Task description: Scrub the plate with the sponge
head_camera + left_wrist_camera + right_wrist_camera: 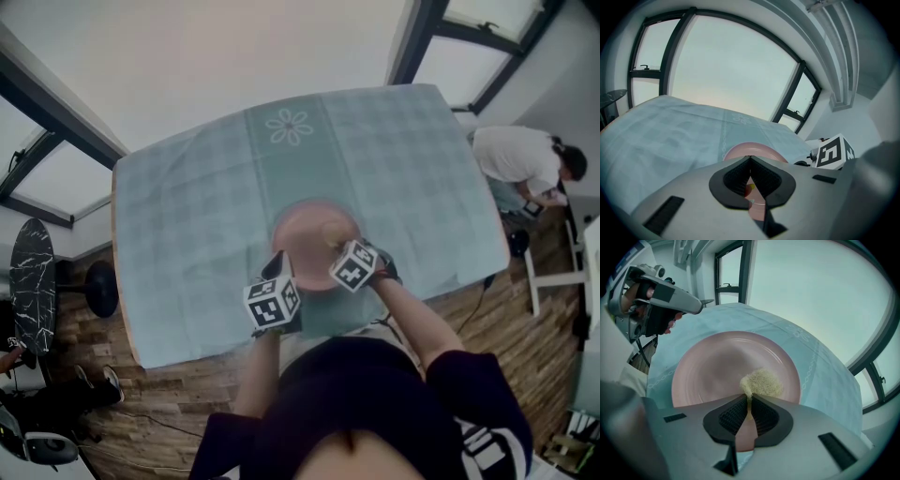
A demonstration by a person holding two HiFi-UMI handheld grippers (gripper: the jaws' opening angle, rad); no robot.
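Note:
A pink plate lies on the teal tablecloth near the table's front edge. My right gripper is shut on a cream sponge, which rests on the plate right of its middle. In the head view the sponge sits just ahead of the right gripper. My left gripper has its jaws together with nothing seen between the tips. It sits at the plate's near-left rim, and the plate shows just beyond the tips. Whether it touches the plate I cannot tell. The right gripper's marker cube shows at the right.
The tablecloth covers the whole table and has a flower print at the far side. A person in white sits beyond the table's right corner. A dark marbled round top stands on the wooden floor to the left.

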